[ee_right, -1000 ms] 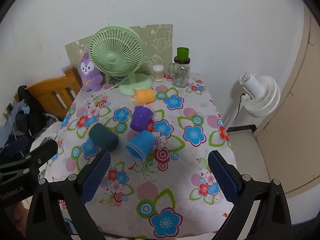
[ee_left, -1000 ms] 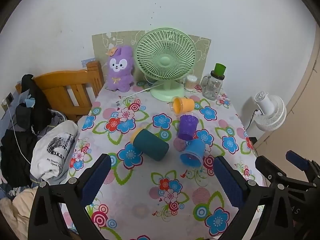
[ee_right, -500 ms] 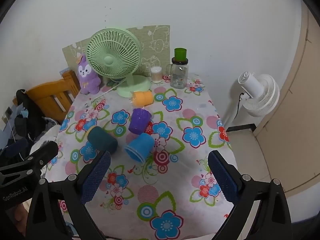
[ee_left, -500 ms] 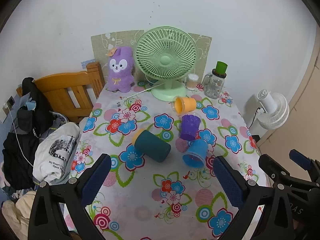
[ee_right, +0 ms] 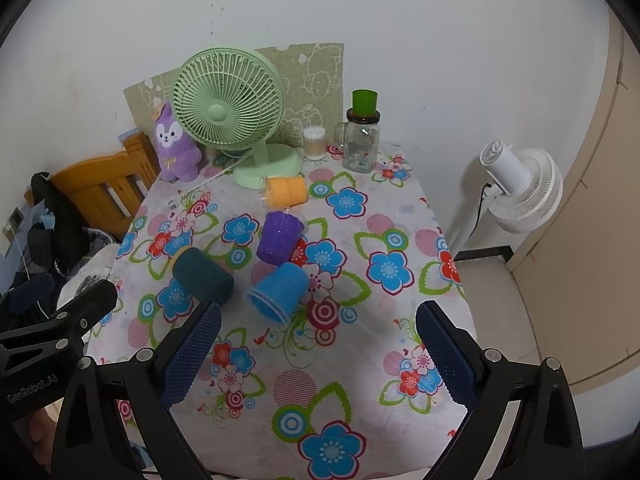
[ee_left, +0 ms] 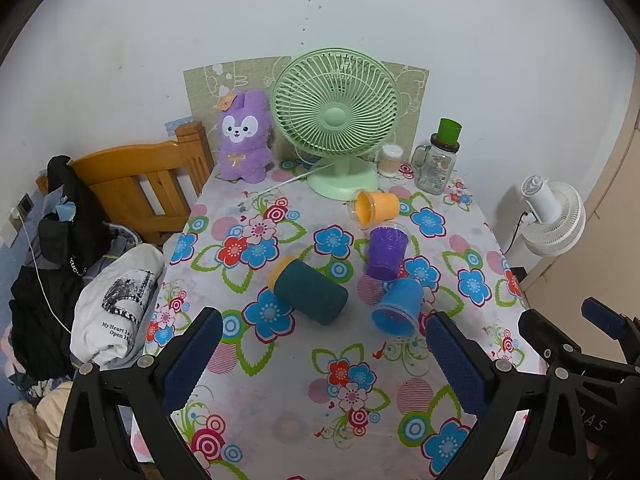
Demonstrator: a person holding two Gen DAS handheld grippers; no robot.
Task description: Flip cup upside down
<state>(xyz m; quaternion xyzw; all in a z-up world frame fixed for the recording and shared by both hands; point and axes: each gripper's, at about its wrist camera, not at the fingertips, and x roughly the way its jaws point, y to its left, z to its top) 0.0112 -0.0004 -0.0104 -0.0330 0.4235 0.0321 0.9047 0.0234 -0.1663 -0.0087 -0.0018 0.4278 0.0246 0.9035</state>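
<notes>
Both the left gripper (ee_left: 320, 354) and right gripper (ee_right: 318, 350) have jaws wide open, holding nothing. The blue cup (ee_right: 279, 292) lies on its side on the tabletop (ee_right: 360, 380), just ahead of the right jaws. I think nothing is grabbed yet; next, reach in and close on it.

A white wall (ee_left: 360, 20) fills the upper frame. A wooden bed frame (ee_left: 132, 184) sits left, a beige door (ee_right: 592, 240) right.

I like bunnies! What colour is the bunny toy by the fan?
The bunny toy is purple with a white face, clearest in the left wrist view.
</notes>
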